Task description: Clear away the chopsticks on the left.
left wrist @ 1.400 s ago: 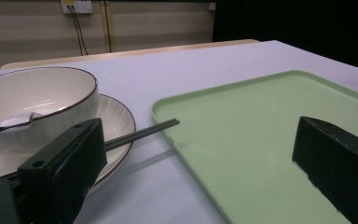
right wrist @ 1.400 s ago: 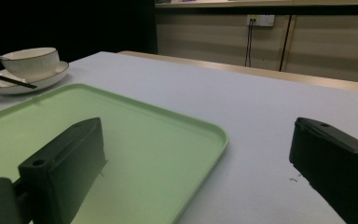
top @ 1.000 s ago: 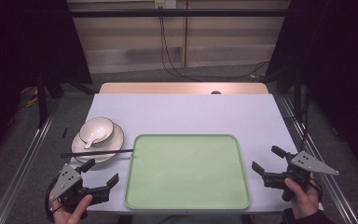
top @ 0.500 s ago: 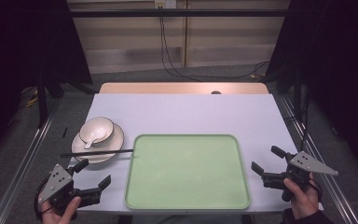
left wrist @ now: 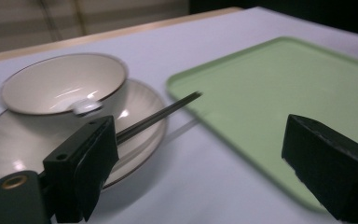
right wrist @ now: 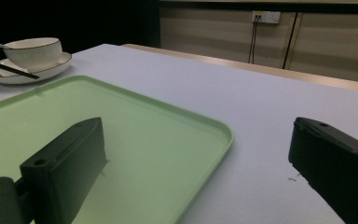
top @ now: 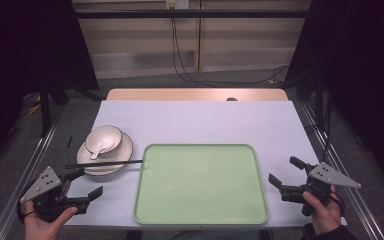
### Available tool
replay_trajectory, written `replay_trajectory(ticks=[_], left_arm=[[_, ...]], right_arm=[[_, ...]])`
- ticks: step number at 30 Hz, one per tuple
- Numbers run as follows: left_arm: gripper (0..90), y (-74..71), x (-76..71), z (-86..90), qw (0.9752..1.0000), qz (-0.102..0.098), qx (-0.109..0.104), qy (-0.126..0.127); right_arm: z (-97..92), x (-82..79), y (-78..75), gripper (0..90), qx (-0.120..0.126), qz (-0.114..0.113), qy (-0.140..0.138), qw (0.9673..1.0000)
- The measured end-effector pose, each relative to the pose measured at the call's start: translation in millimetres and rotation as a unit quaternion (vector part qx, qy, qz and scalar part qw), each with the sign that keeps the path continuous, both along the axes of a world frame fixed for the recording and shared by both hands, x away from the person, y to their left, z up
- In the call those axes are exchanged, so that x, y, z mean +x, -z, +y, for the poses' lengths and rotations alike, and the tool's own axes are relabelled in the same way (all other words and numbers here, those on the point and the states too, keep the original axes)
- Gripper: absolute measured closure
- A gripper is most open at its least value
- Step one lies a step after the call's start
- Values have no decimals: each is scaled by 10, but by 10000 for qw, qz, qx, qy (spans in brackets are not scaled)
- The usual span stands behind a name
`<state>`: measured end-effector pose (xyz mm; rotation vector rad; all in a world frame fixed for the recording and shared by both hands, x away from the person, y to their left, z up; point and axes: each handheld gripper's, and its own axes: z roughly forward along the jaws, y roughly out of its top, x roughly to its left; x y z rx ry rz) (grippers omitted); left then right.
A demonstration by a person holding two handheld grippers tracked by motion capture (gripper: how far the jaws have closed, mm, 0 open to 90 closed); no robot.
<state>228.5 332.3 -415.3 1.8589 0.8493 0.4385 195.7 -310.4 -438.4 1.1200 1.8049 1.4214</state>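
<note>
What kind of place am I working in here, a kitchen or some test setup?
Likely a test or recording setup, not a kitchen: dark curtains around a white table, loose cables on the floor, and just a green tray with a bowl.

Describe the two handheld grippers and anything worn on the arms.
Both the left gripper and the right gripper are black, each with two blocky, squared jaws and a grey three-cornered plate on top bearing small dark holes. A brass-coloured insert sits at each jaw base. A dark sleeve covers the right wrist.
</note>
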Motion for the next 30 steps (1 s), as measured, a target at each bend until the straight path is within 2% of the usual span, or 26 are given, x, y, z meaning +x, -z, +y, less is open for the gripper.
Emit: replay_trajectory(ticks=[1,2,4,10,14,15,17,18,19,20,22,25,28,30], left_arm=[[134,0,21,25,9999,44,50,120],[134,-2,37,40,9997,69,198,141],[151,4,81,80,9989,112,359,290],[290,13,224,220,9983,54,472,340],[350,18,339,272,9969,23,662,428],[385,25,370,282,9971,58,617,447],[478,32,437,309,9956,47,723,586],[492,46,466,310,9957,63,733,565],[491,51,500,320,9948,68,844,570],[489,65,529,319,9949,67,831,562],[521,83,595,327,9931,120,967,651],[614,102,692,343,9889,239,1302,675],[694,146,762,376,9871,241,1423,694],[716,181,797,373,9858,255,1481,749]], right_arm=[[2,-1,-1,34,0,-13,12,10000],[2,-1,-1,34,0,-13,12,10000],[1,-3,-2,34,-5,-24,-19,10000],[5,-4,-4,34,-3,-14,-52,10000],[15,-4,-4,34,-1,-22,-37,10000],[15,-4,-3,34,-3,-22,-44,10000],[14,-6,-2,34,-20,-8,-71,10000],[15,-7,-3,34,-16,-15,-70,10000],[17,-7,-3,34,-11,-19,-46,10000],[16,-6,-2,34,-6,-18,-42,10000],[14,-4,-1,34,-10,-23,-51,10000],[16,-4,-1,34,-16,-10,-47,10000],[17,-8,-2,34,-16,-20,-79,10000],[16,-6,-1,34,-16,-16,-85,10000]])
